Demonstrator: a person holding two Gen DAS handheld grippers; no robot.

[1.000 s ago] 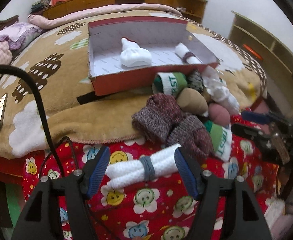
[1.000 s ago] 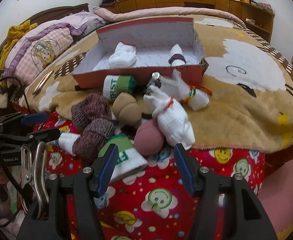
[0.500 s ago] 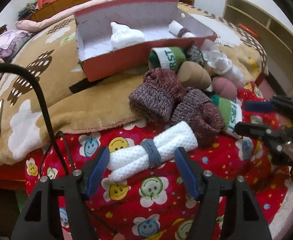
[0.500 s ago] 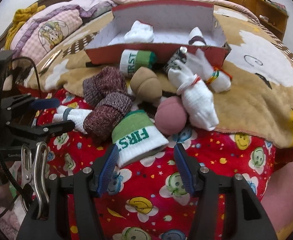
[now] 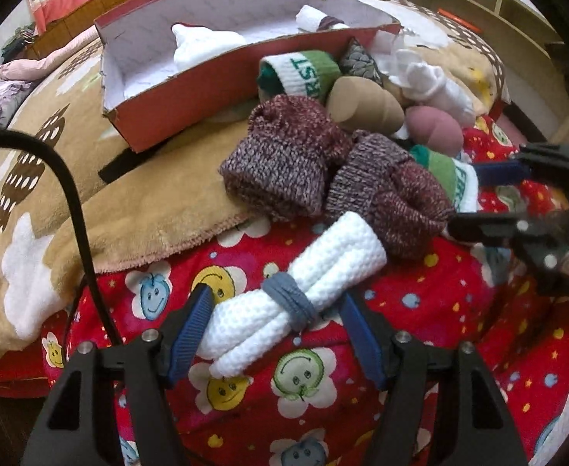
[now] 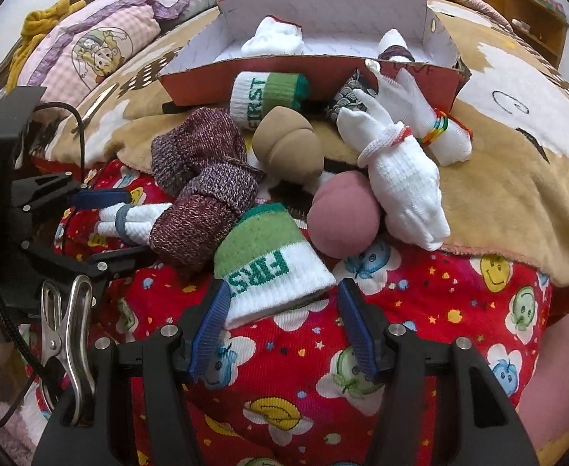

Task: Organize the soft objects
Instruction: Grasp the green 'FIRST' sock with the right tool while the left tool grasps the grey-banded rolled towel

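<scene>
The left gripper [image 5: 276,334] has its fingers spread, and the white sock roll [image 5: 296,303] lies between them, unclamped. The right gripper [image 6: 284,322] likewise stands with fingers apart; the green-and-white sock [image 6: 273,260] rests between its fingertips. The red box [image 6: 284,81] sits beyond both.

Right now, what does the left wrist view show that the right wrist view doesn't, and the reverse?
Only the left wrist view: the open left claw straddling the white knit sock roll with a grey band, and wooden shelving at the back right.

Only the right wrist view: the open right claw around the green-and-white FIRST sock bundle, the pink checked cartoon pillow, and a metal spring clip.

Both: the red cardboard box holding white socks, and the maroon knit sock bundles.
</scene>
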